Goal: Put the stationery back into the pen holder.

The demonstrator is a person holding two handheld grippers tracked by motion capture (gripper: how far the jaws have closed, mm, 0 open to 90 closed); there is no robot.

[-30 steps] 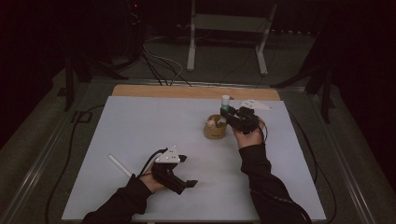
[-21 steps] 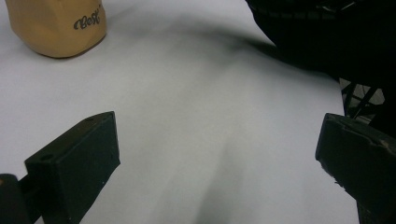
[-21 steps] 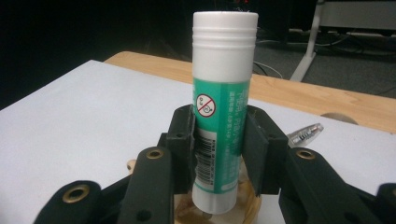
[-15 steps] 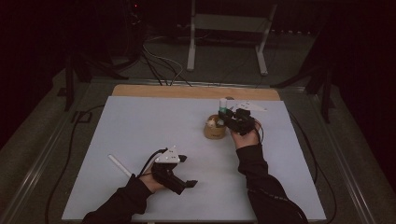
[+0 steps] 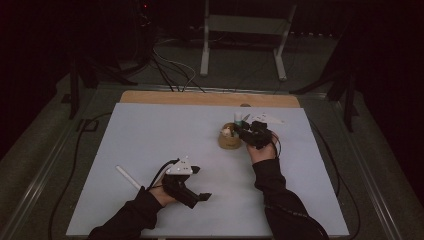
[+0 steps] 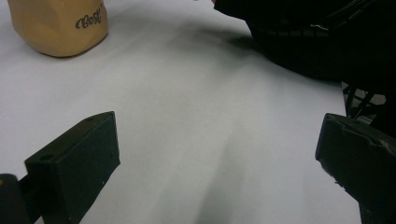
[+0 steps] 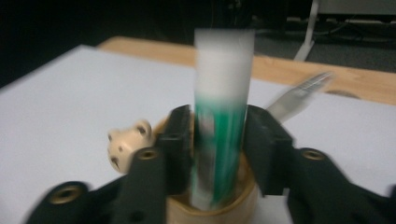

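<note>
A tan cup (image 5: 229, 141) with a small bear head (image 7: 128, 142) on its rim stands right of the table's middle. A green tube with a white cap (image 7: 223, 93) stands upright in the cup (image 7: 233, 212), blurred. My right gripper (image 5: 244, 131) reaches over the cup from the right. Its jaws (image 7: 218, 140) flank the tube and have just been opening, with a thin gap at the pads. My left gripper (image 5: 200, 183) rests on the sheet near the front, open (image 6: 219, 154) with nothing between its jaws. The cup (image 6: 58, 25) lies ahead of it.
A white stick (image 5: 127, 176) lies on the white sheet (image 5: 150, 130) left of my left hand. A blurred silvery strip (image 7: 299, 93) shows behind the cup. A wooden edge (image 5: 200, 98) runs along the far side, with a metal stand (image 5: 245, 45) and cables beyond.
My right hand has sunk a little, lowering the tube into the cup. The left hand has stayed put.
</note>
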